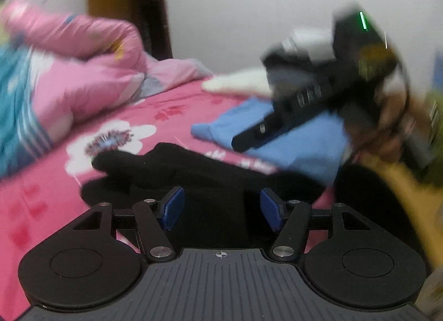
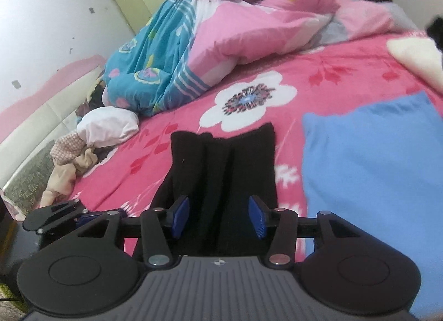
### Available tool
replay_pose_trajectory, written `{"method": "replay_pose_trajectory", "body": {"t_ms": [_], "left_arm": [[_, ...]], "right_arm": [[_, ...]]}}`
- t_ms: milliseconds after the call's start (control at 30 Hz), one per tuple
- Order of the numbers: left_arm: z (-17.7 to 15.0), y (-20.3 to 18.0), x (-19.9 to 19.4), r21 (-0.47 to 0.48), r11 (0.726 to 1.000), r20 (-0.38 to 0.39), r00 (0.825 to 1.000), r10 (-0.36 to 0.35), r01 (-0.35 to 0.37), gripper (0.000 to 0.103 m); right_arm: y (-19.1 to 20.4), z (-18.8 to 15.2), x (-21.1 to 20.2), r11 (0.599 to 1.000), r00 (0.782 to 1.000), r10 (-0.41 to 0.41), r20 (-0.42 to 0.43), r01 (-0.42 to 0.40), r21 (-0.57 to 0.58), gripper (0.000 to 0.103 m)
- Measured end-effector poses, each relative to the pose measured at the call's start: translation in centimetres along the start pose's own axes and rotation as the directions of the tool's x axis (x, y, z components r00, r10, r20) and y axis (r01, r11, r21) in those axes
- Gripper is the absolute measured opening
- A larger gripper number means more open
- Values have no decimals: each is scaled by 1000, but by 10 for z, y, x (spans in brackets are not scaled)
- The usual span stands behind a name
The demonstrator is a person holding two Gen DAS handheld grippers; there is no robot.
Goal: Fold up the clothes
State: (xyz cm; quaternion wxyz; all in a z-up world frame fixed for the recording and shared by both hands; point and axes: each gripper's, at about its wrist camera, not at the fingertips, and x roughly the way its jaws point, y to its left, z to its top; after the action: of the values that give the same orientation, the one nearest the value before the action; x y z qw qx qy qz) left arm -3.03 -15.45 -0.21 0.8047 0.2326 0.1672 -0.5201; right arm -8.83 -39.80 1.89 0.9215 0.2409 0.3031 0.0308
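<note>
Your left tongs (image 1: 221, 209) stand with their blue pads well apart and nothing between them, hovering low over a black garment (image 1: 177, 171) on the bed (image 1: 41, 199). Your right tongs (image 2: 218, 217) are spread about as wide and also empty, pointing along the length of that same black garment (image 2: 224, 171). In the left wrist view the right tool shows only as a blurred black body with a green light, held in a hand (image 1: 387, 138) above the garment; its pads cannot be read from that view.

Take the black garment as your landmark. It lies on the pink flowered sheet as a long, narrow strip with lengthwise creases, its far end just short of a large white flower print (image 2: 249, 99). Just to its right lies a blue garment (image 2: 371, 171), flat and squared, looking folded. Beyond the blue one, further from you, sits a cream garment (image 2: 415, 58). Far behind the black strip a pink and blue duvet (image 2: 221, 30) is heaped against the wall, which keeps the near part of the bed free for folding.

The strip fits either a half-folded piece awaiting its crosswise fold or one just laid down narrow; these views cannot settle which
</note>
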Motion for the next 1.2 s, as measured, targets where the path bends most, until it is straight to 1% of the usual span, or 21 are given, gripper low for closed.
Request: {"method": "replay_pose_trajectory", "body": {"t_ms": [67, 133, 167, 267, 367, 467, 533, 567, 633, 700, 767, 800, 833, 867, 900, 933, 1000, 1067, 1100, 1200], "left_arm": [[0, -15, 13, 113, 992, -50, 996, 71, -65, 61], [-1, -25, 23, 201, 972, -76, 988, 137, -120, 61], [-1, -27, 26, 232, 962, -80, 983, 168, -145, 61], [1, -32, 25, 275, 937, -72, 967, 243, -215, 60], [-1, -27, 17, 214, 948, -89, 962, 259, -236, 60], [-7, -22, 11, 134, 960, -111, 959, 259, -244, 59], [-10, -18, 6, 80, 965, -125, 958, 258, -250, 56], [-12, -16, 4, 53, 966, -133, 957, 258, -253, 54], [-16, -13, 0, -3, 966, -146, 956, 255, -258, 49], [-22, -8, -6, -56, 967, -143, 960, 241, -250, 45], [-30, -3, -14, -103, 966, -139, 965, 223, -238, 40], [-34, 0, -18, -126, 965, -136, 967, 214, -232, 36], [-38, 2, -22, -150, 963, -134, 969, 206, -225, 33], [-42, 5, -26, -173, 960, -131, 972, 197, -218, 31], [-46, 8, -30, -196, 958, -128, 974, 189, -211, 28], [-50, 10, -34, -219, 954, -124, 976, 180, -204, 27], [-58, 15, -42, -265, 946, -117, 980, 163, -189, 27], [-65, 20, -50, -310, 935, -109, 983, 147, -174, 27], [-69, 23, -54, -332, 928, -104, 985, 139, -166, 29], [-81, 31, -66, -398, 907, -90, 989, 115, -142, 29]], "right_arm": [[-1, -5, -3, 999, 1000, 5, 6, -5, 32, 50], [-3, -10, -7, 998, 1000, 14, 19, -15, 62, 50], [-4, -13, -9, 997, 999, 21, 28, -23, 73, 50], [-5, -18, -15, 995, 998, 38, 53, -43, 95, 50], [0, -20, -16, 994, 996, 61, 72, -67, 88, 51], [15, -17, -13, 987, 986, 145, 85, -150, 56, 51], [31, -13, -5, 981, 979, 192, 69, -194, 19, 50], [41, -13, 0, 980, 979, 199, 54, -198, -8, 50], [62, -12, 15, 981, 984, 180, 8, -179, -68, 50], [75, -12, 34, 984, 990, 136, -48, -141, -108, 49], [82, -13, 54, 987, 992, 70, -104, -84, -139, 44], [85, -15, 60, 986, 993, 29, -118, -48, -161, 42], [89, -17, 66, 982, 991, -2, -131, -23, -187, 37], [91, -19, 70, 979, 990, -7, -144, -23, -204, 30], [94, -22, 73, 977, 987, -5, -158, -29, -212, 16], [98, -24, 73, 974, 986, -1, -166, -37, -222, 9], [111, -30, 72, 962, 986, 1, -164, -46, -268, 6], [126, -36, 68, 943, 988, 0, -152, -51, -330, 5], [134, -37, 68, 931, 989, 2, -151, -57, -360, 5], [153, -42, 74, 898, 987, 7, -160, -76, -433, 5]]}}
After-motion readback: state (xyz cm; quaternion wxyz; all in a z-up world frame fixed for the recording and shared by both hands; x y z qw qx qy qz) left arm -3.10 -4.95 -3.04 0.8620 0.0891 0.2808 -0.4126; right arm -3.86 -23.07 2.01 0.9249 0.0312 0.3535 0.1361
